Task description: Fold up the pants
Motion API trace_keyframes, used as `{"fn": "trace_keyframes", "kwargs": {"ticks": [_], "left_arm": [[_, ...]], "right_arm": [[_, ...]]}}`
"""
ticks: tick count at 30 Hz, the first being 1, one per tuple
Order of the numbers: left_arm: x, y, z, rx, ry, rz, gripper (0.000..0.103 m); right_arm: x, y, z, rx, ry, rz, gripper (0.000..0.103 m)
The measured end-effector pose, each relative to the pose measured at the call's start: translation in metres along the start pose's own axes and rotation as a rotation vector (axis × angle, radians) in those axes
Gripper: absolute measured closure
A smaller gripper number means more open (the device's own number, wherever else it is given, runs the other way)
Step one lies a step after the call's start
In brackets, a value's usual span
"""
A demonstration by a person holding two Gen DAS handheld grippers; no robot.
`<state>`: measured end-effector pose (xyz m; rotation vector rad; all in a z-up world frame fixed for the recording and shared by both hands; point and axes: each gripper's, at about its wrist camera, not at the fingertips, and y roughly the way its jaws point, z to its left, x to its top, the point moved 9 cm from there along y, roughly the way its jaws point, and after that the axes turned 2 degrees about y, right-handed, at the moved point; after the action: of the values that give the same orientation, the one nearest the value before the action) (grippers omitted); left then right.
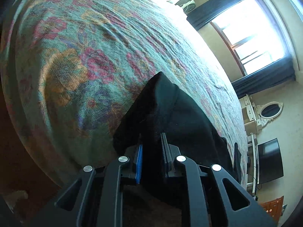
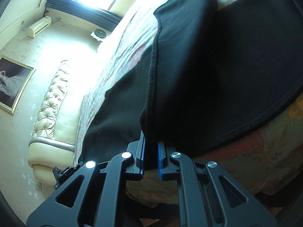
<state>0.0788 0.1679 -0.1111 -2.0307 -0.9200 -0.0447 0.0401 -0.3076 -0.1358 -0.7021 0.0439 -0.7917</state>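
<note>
I've got both grippers, left (image 1: 151,151) & right (image 2: 151,151), clamped tight on the black pants (image 2: 208,66) hem, lifted off the bedspread (image 1: 75,56) toward 12 o'clock, prob for folding over.

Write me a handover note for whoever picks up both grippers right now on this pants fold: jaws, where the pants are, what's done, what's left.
Left gripper: jaws shut on a pinch of the black pants, the cloth tented up from the bed.
Right gripper: jaws shut on a pants edge, with the fabric rising over a raised fold.
Pants: spread on the floral bedspread, near the bed's edge; the far part lies flat.
Done: both grips taken and the held cloth lifted off the bedspread.
Left: carry the held edge over the flat part, lay it down, release, and probably smooth it. How many folds remain cannot be told.
</note>
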Motion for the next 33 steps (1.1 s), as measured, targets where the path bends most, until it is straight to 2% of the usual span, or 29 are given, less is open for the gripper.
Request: {"fn": "trace_keyframes", "kwargs": {"ticks": [3, 5, 7, 10, 13, 14, 15, 17, 18, 20, 22, 26, 29, 31, 33], "left_arm": [[-0.006, 0.003, 0.007, -0.013, -0.027, 0.022, 0.085], [-0.006, -0.003, 0.007, -0.025, -0.026, 0.018, 0.084], [-0.007, -0.013, 0.005, -0.015, -0.004, 0.003, 0.081], [-0.003, -0.03, 0.002, 0.048, 0.069, -0.042, 0.081], [0.001, -0.044, -0.019, 0.059, 0.156, -0.085, 0.08], [0.001, -0.045, -0.03, 0.044, 0.182, -0.091, 0.073], [0.001, -0.045, -0.043, 0.022, 0.203, -0.097, 0.058], [-0.003, -0.041, -0.074, -0.047, 0.239, -0.098, 0.04], [-0.007, -0.036, -0.09, -0.084, 0.258, -0.086, 0.036], [-0.02, -0.018, -0.121, -0.12, 0.3, -0.046, 0.032], [-0.037, 0.004, -0.143, -0.13, 0.33, 0.003, 0.027], [-0.074, 0.047, -0.163, -0.106, 0.361, 0.116, 0.024], [-0.093, 0.069, -0.164, -0.058, 0.383, 0.159, 0.024], [-0.099, 0.077, -0.165, -0.043, 0.384, 0.162, 0.019], [-0.103, 0.079, -0.168, -0.027, 0.418, 0.157, 0.018]], "right_arm": [[-0.001, -0.001, -0.001, 0.012, 0.004, 0.012, 0.091], [0.001, -0.008, 0.003, -0.018, -0.037, 0.015, 0.084], [0.011, -0.021, 0.008, -0.067, -0.087, -0.017, 0.069], [0.035, -0.044, 0.023, -0.149, -0.185, -0.084, 0.06], [0.075, -0.06, 0.043, -0.25, -0.311, -0.168, 0.046], [0.091, -0.058, 0.05, -0.274, -0.347, -0.171, 0.04], [0.108, -0.051, 0.061, -0.284, -0.381, -0.172, 0.04], [0.143, -0.029, 0.075, -0.345, -0.463, -0.167, 0.039], [0.16, -0.016, 0.083, -0.392, -0.515, -0.152, 0.039], [0.19, 0.014, 0.081, -0.498, -0.582, -0.138, 0.039], [0.215, 0.056, 0.076, -0.574, -0.612, -0.084, 0.039], [0.256, 0.112, 0.064, -0.742, -0.641, -0.033, 0.038], [0.278, 0.138, 0.057, -0.811, -0.673, -0.037, 0.029], [0.287, 0.146, 0.048, -0.886, -0.697, -0.034, 0.029], [0.292, 0.149, 0.033, -0.922, -0.688, -0.008, 0.03]]}}
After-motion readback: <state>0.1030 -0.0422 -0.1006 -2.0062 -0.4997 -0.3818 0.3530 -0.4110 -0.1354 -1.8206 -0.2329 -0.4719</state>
